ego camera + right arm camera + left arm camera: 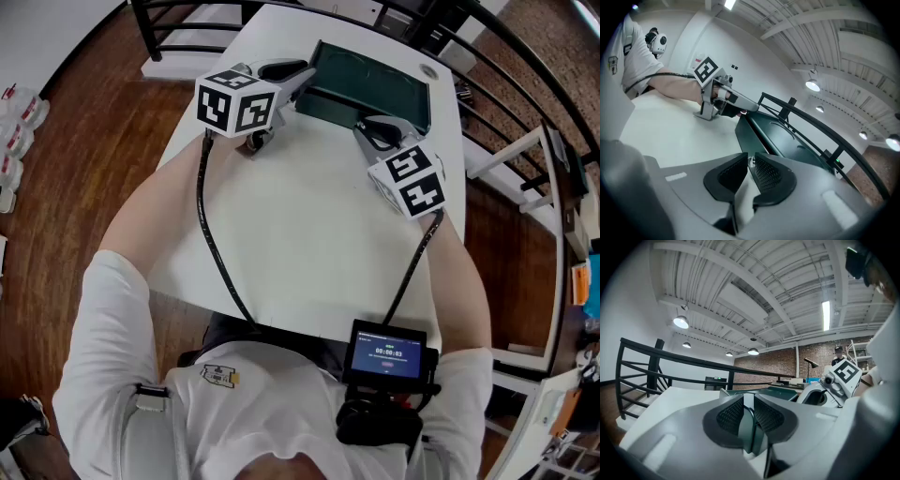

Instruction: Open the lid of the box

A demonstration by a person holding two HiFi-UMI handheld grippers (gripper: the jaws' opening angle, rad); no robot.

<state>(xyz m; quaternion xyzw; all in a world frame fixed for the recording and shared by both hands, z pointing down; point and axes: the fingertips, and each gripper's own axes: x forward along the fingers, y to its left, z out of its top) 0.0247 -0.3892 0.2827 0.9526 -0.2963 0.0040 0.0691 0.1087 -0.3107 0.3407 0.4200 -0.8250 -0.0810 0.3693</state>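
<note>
A dark green box (330,105) stands at the far end of the white table (300,234), its lid (375,77) tilted up. My left gripper (302,77) is at the lid's left front corner, shut on a grey-green edge of the lid (749,427) that shows between its pads. My right gripper (368,125) is at the right front edge. Its pads sit close together on a thin strip of the lid's rim (750,161). In the right gripper view the box (787,140) runs away from the jaws, with the left gripper (743,108) at its far corner.
A black railing (187,37) curves round behind the table, over a wooden floor (84,169). The table's right edge (459,187) borders white frames. A small screen (386,354) hangs at the person's chest, with black cables running up to both grippers.
</note>
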